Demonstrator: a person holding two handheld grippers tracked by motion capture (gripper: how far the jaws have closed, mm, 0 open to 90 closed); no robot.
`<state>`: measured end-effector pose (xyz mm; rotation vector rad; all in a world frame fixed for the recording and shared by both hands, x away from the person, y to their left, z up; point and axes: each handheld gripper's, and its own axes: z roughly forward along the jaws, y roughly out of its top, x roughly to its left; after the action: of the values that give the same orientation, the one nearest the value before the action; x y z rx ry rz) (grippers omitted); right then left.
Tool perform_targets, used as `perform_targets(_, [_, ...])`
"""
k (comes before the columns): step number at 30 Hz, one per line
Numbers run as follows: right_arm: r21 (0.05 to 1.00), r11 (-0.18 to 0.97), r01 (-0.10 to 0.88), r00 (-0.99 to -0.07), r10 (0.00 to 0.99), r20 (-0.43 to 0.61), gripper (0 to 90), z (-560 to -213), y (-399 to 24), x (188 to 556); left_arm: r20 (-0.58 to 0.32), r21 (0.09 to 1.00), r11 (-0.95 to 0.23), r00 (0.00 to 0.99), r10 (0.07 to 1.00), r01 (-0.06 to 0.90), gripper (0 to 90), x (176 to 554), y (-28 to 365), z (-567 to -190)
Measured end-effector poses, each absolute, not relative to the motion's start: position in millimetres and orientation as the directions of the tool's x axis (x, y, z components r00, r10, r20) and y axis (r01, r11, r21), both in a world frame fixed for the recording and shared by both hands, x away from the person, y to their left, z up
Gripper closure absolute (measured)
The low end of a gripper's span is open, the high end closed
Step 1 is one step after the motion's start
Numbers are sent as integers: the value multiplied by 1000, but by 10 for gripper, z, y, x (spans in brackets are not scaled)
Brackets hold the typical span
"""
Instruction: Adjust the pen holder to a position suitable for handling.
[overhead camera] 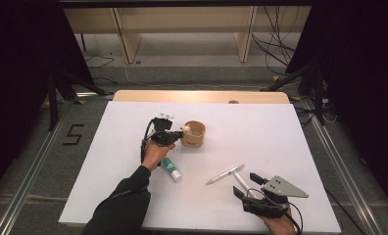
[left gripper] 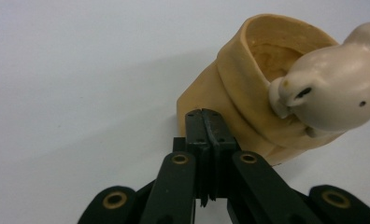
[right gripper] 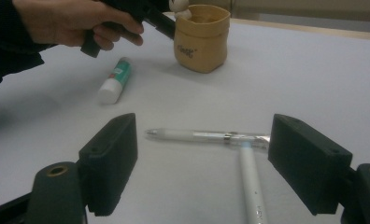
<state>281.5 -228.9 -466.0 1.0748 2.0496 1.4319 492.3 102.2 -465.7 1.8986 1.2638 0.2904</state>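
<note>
A tan pouch-shaped holder (overhead camera: 196, 135) stands near the table's middle, with a small white bear figure (overhead camera: 186, 129) on its rim. My left gripper (overhead camera: 179, 133) is shut with nothing between its jaws, and its tips (left gripper: 206, 123) lie against the holder's (left gripper: 230, 93) outer wall, just below the bear (left gripper: 330, 86). A green and white glue stick (overhead camera: 171, 169) lies beside the left wrist. Two white pens (overhead camera: 225, 174) (overhead camera: 241, 182) lie crossed at the front right. My right gripper (right gripper: 209, 158) stands open just in front of the pens (right gripper: 206, 135) (right gripper: 251, 182), with both apart from its pads.
The white board (overhead camera: 280, 132) covers a wooden table whose far edge (overhead camera: 202, 96) shows behind it. In the right gripper view, the person's left hand (right gripper: 75, 23) is above the glue stick (right gripper: 115, 84), beside the holder (right gripper: 202, 39). Cables and stands lie on the floor beyond.
</note>
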Motion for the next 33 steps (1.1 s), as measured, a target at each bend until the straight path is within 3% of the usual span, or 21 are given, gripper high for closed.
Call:
perform_targets(13, [919, 173, 354, -615, 784, 90, 250, -4654, -2302, 2809, -237, 713, -207, 508, 828, 670, 895, 4900, 737, -4704])
perform_targets(28, [920, 166, 354, -612, 785, 94, 250, -4650, -2311, 2806, -233, 721, -210, 516, 825, 660, 892, 4902, 723, -4628])
perform_targets(33, [921, 164, 354, -610, 786, 95, 249, -4648, -2322, 2805, -223, 730, -219, 529, 819, 648, 809, 4852, 847, -4518])
